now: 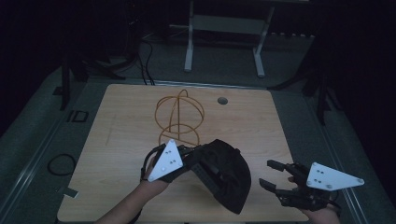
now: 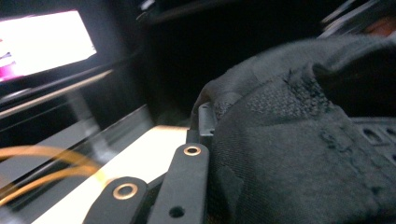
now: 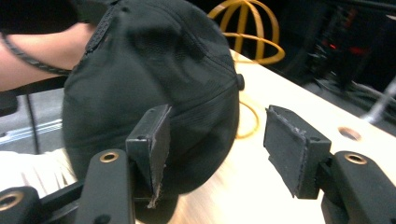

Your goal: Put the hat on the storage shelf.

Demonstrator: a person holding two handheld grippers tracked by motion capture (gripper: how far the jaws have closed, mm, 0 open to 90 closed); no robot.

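At lower centre, we're clamping the black fabric cap [image 1: 224, 175] in the left gripper [image 1: 194, 156]; right gripper [image 1: 273, 173] is released, lining up squarely toward the gold wire stand [image 1: 180, 116].

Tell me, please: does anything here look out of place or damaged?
Nothing looks damaged or spilled. The left gripper holds the black cap above the table, the right gripper is open beside it, and the yellow wire stand stands upright.
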